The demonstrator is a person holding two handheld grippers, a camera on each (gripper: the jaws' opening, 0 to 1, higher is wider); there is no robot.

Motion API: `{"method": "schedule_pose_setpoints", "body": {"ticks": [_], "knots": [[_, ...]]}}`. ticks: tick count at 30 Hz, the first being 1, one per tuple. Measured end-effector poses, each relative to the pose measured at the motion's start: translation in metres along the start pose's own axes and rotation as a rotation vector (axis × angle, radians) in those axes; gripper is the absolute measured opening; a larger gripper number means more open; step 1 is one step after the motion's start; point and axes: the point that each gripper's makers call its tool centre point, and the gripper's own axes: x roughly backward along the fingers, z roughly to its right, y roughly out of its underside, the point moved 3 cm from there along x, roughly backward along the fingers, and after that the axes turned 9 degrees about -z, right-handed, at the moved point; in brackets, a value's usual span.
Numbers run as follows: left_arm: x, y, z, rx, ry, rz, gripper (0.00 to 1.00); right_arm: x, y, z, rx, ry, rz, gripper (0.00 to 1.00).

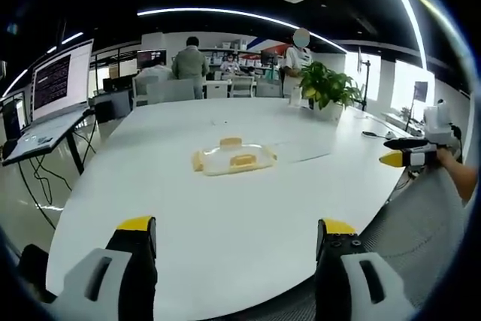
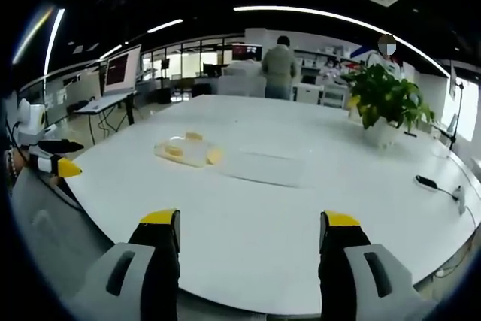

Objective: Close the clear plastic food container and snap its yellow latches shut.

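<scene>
The clear plastic food container with yellow latches sits near the middle of the white table, well beyond my left gripper. That gripper is open, its yellow-tipped jaws wide apart with nothing between them. My right gripper comes into the left gripper view at the far right, off the table's edge. In the right gripper view the container lies far ahead and to the left of my open right gripper. The left gripper shows at the left edge. A flat, pale clear sheet lies beside the container.
A potted plant stands at the table's far side. A small black object with a cable lies near the right edge. A screen on a stand is off to the left. People stand by desks at the back.
</scene>
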Motion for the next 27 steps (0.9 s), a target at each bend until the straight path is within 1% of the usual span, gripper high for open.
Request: {"method": "schedule_pose_setpoints", "body": {"ticks": [4, 9, 14, 23, 27], "knots": [[-0.0005, 0.0018, 0.0016, -0.009, 0.006, -0.014, 0.83, 0.0005, -0.0002, 0.0011, -0.003, 0.005, 0.004, 0.73], [-0.0004, 0.001, 0.0016, -0.006, 0.002, -0.008, 0.83, 0.0007, -0.0005, 0.0025, -0.007, 0.008, 0.01, 0.73], [-0.0016, 0.0017, 0.003, -0.008, 0.007, -0.016, 0.82, 0.0005, -0.0009, 0.0033, -0.011, 0.01, 0.013, 0.73], [-0.0021, -0.0011, 0.0033, -0.002, 0.008, 0.0, 0.82, 0.0, -0.0014, 0.0049, -0.015, 0.015, 0.013, 0.73], [-0.0023, -0.0006, 0.0027, -0.002, 0.004, -0.005, 0.82, -0.0005, -0.0006, 0.0047, -0.013, 0.013, 0.007, 0.73]]}}
